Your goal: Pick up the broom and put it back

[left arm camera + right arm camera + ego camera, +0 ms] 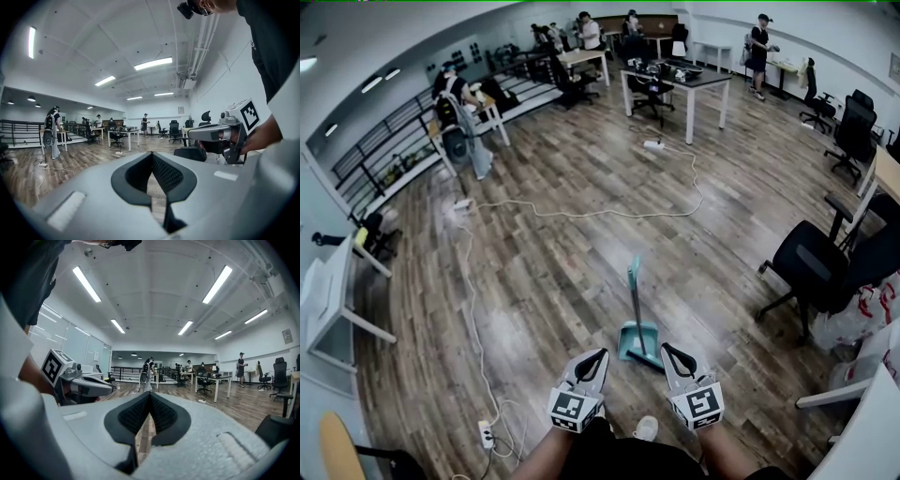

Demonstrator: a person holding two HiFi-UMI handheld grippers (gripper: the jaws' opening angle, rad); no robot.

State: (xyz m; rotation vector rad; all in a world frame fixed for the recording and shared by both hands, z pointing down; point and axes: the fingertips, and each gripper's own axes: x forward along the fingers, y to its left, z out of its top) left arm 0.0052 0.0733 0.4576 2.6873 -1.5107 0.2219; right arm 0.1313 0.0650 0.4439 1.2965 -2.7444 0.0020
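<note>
Broom [634,286]: teal, standing upright on the wood floor [581,253], its foot at a teal dustpan [637,339]; the head view is too small to separate broom shaft from pan handle. It stands just ahead of the two grippers and slightly nearer the right one, touching neither. Left gripper [598,356]: held low in front of the person, pointing forward at about level, jaws together at the tips, nothing between them; confirmed in the left gripper view [151,153], where the dark pads meet at the front and only floor shows through the gap behind. Right gripper [668,350]: beside the left, same pose, jaws likewise closed and empty; the right gripper view [149,393] shows the pads meeting at the tip. Each gripper appears in the other's view, held level with its marker cube on top. Surroundings: white cable [609,214] running across the floor well beyond the broom, power strip [486,433] near the person's left, black office chair [811,267] off to the right, white table [675,80] and several people at the far end of the room.
</note>
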